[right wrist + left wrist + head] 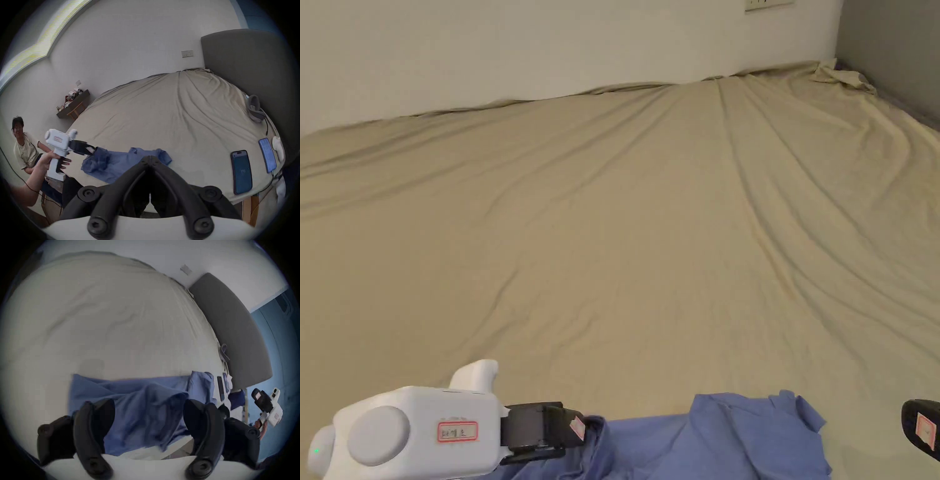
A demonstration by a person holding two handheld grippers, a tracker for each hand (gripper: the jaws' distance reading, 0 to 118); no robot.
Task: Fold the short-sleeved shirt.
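Nearest, at the bed's front edge: crumpled blue short-sleeved shirt (725, 437), bunched in loose folds on the wrinkled beige bed sheet (625, 237), one ruffled end toward the right, the flatter body stretched leftward.

At the shirt's left end: left gripper (149, 417), white plastic body with black jaws, held in a hand (53, 158). Jaws spread wide in the left gripper view, blue cloth lying between and under them, neither jaw visibly pressing on it; released, then. In the head view its black tips (575, 428) just touching the fabric's edge.

To the right, well apart from the shirt: right gripper (150, 158), black jaws brought together tip to tip in its own view, nothing pinched between them; clenched on air. Hanging off the bed's near edge, pointing toward the shirt's ruffled end.

Farther right on the sheet: dark smartphone (241, 172) lying flat, and beside it a second phone in a blue case (267, 156) with a cable attached. Beyond these, a grey padded headband-like device (254, 111) against the grey upholstered headboard (243, 65).

Off to the left of the bed: seated person in a pale T-shirt (24, 149). Behind, a dark wall shelf (73, 105) with small cluttered items, too small to identify.

Farthest: plain white wall (519, 44) along the bed's far side.
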